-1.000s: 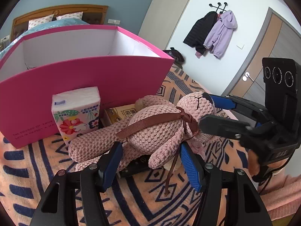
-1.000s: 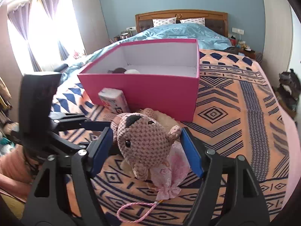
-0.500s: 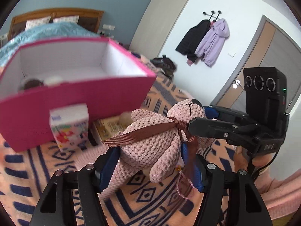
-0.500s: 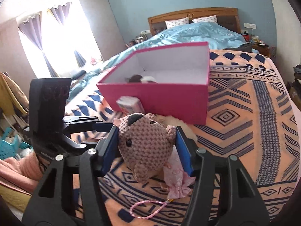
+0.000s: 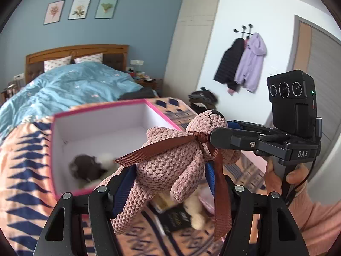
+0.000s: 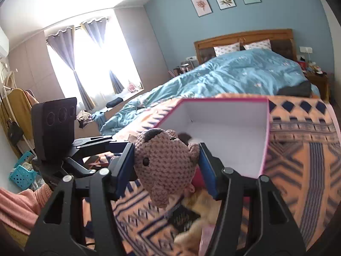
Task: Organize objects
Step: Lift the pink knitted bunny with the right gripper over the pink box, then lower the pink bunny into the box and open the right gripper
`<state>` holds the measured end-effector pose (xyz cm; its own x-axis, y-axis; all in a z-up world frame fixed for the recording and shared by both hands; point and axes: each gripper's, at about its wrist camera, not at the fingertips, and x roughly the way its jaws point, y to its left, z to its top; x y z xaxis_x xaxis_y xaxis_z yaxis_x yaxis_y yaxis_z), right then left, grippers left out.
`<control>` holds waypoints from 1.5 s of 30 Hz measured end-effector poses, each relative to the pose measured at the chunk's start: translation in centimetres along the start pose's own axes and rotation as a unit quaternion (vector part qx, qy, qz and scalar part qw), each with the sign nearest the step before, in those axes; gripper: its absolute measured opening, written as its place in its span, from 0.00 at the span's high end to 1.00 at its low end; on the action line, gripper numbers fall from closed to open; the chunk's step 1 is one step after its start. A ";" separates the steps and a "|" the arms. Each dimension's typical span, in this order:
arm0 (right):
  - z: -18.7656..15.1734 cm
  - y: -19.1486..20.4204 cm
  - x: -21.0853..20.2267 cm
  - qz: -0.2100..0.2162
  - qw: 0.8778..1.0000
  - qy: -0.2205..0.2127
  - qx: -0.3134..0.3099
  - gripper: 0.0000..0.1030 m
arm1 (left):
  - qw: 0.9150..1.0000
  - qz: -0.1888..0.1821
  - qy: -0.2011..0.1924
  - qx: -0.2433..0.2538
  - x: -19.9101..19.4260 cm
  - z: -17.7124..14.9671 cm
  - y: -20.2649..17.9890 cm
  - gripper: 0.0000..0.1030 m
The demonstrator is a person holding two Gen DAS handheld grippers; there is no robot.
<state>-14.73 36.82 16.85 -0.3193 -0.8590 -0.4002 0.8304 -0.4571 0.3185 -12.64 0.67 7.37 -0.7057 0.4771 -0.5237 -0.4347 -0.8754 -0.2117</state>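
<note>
A pink knitted bear (image 5: 170,162) with a brown ribbon hangs in the air, held by both grippers. My left gripper (image 5: 168,183) is shut on its body. My right gripper (image 6: 166,164) is shut on its head (image 6: 162,160); it also shows in the left wrist view (image 5: 245,140). The open pink box (image 5: 106,132) with white inside lies just beyond and below the bear, also in the right wrist view (image 6: 226,132). A dark and white plush (image 5: 89,166) lies inside it.
Below the bear, a dark booklet (image 5: 177,217), a cream plush (image 5: 196,211) and other small items lie on the orange patterned blanket (image 6: 302,160). A blue duvet (image 5: 64,87) covers the bed behind. Coats (image 5: 245,61) hang on the right wall.
Both grippers have lifted the bear off the blanket, up to the height of the box rim. The box's inside now shows from above. The tissue pack has dropped out of view.
</note>
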 end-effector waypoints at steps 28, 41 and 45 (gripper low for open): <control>8.1 -8.7 17.0 -0.006 0.995 0.084 0.054 0.40 | 0.991 0.095 0.077 -0.056 9.8 6.0 14.5 0.35; 8.7 -11.6 21.0 -0.087 0.979 0.150 0.103 0.35 | 0.981 0.164 0.094 -0.047 10.5 5.7 14.7 0.35; 8.1 -11.4 20.3 -0.089 0.978 0.162 0.098 0.35 | 0.983 0.159 0.080 -0.055 9.7 5.4 14.7 0.35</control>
<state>-34.41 22.70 12.04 -0.2634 -0.6589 -0.7047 0.6619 -0.6548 0.3649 -28.94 -7.17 3.63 -0.6955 0.1677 -0.6987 -0.1376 -0.9855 -0.0996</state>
